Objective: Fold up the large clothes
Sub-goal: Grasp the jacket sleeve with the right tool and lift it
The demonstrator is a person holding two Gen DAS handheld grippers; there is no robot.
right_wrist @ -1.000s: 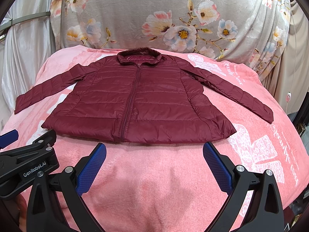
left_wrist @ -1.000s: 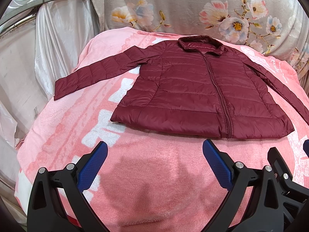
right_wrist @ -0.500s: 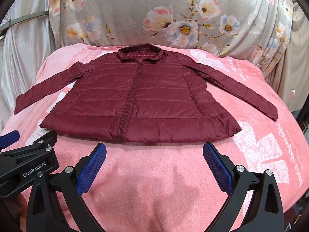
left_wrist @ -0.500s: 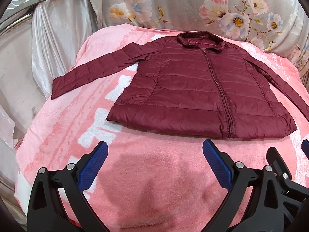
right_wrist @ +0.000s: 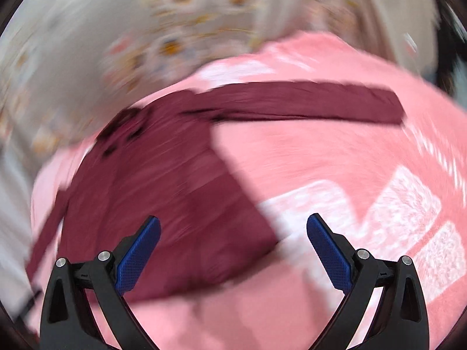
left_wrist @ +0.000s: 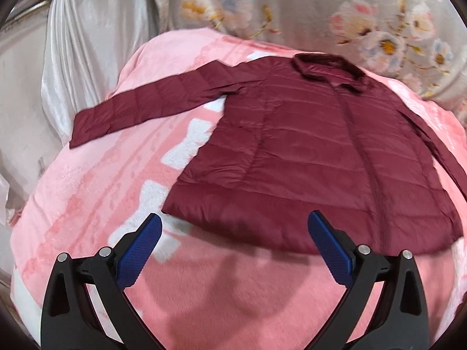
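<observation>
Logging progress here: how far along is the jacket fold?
Done: the jacket lies flat, zipped, on the blanket, sleeves spread. In hand: nothing; the left gripper and right gripper are open above it. Left: every fold.

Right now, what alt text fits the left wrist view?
A maroon quilted puffer jacket lies flat, zipped, collar away, on a pink fleece blanket, one sleeve stretched out to the left. The open left gripper hovers near its hem, holding nothing; floral fabric hangs behind.
</observation>
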